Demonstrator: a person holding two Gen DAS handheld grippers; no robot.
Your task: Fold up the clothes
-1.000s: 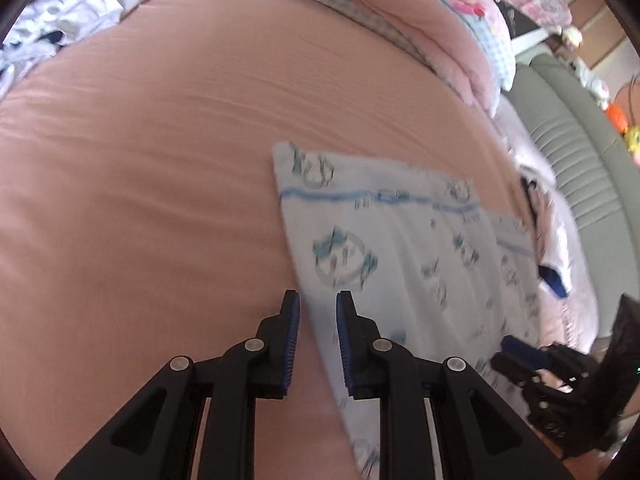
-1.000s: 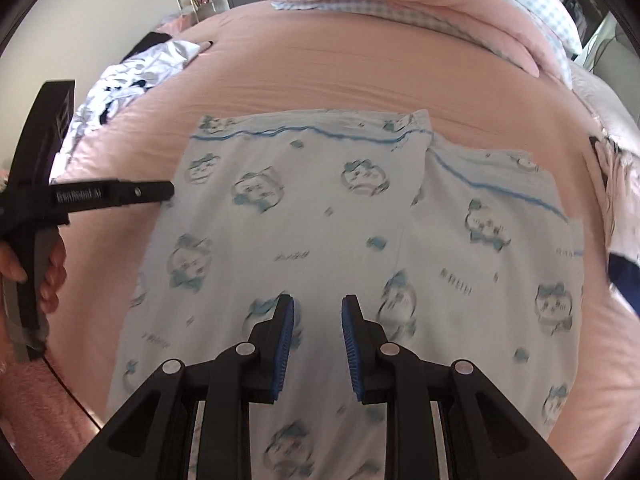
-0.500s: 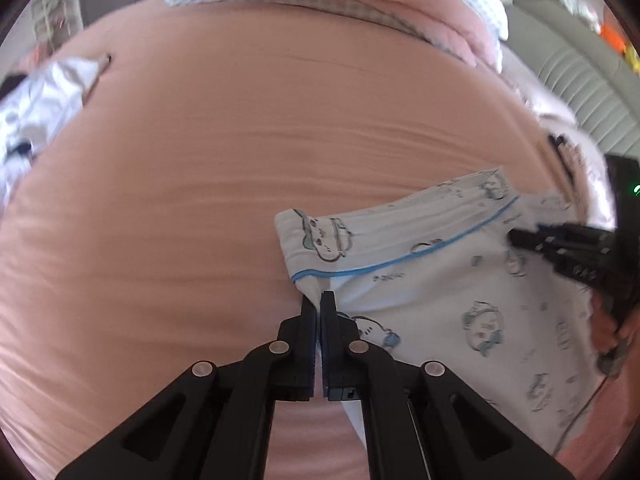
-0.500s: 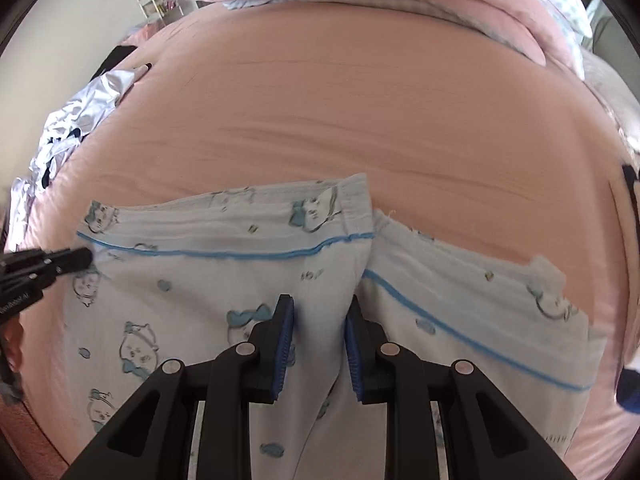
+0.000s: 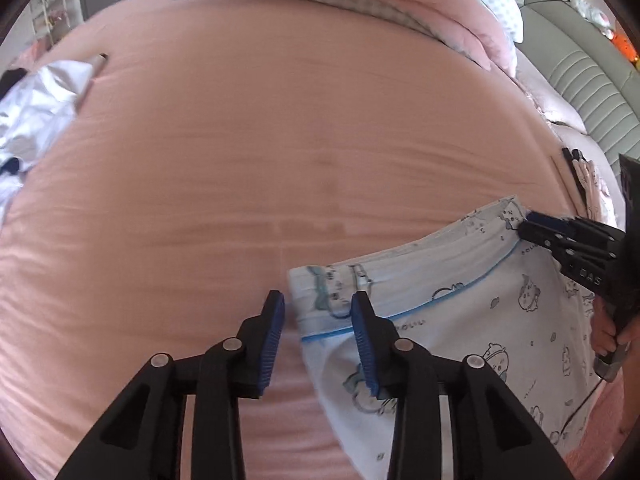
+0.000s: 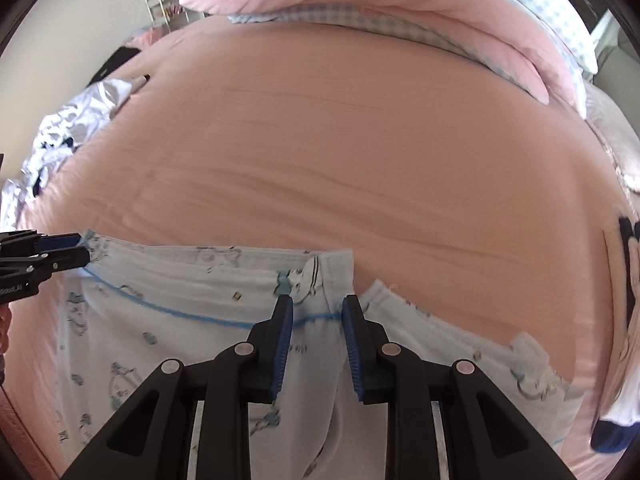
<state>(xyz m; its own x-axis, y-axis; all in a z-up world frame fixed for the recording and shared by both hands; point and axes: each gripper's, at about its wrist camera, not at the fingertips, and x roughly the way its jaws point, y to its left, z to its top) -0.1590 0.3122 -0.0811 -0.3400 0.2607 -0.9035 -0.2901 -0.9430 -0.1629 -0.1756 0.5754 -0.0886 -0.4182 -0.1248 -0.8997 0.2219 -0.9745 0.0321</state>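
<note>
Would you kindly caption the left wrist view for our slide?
Left gripper opening over the printed garment's folded corner on a pink bedsheet.

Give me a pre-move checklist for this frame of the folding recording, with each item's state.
1. Light blue cartoon-print cotton garment lies flat on the pink bedsheet: ok.
2. Left gripper straddles the garment's left folded corner, jaws opening, not pinching: ok.
3. Right gripper straddles the blue-piped edge near the centre seam, jaws opening, not pinching: ok.
4. Both top corners square with each other: cannot tell.
5. Sheet beyond the garment free for the next fold: ok.
6. Crumpled white clothes lie apart from the garment: ok.
</note>
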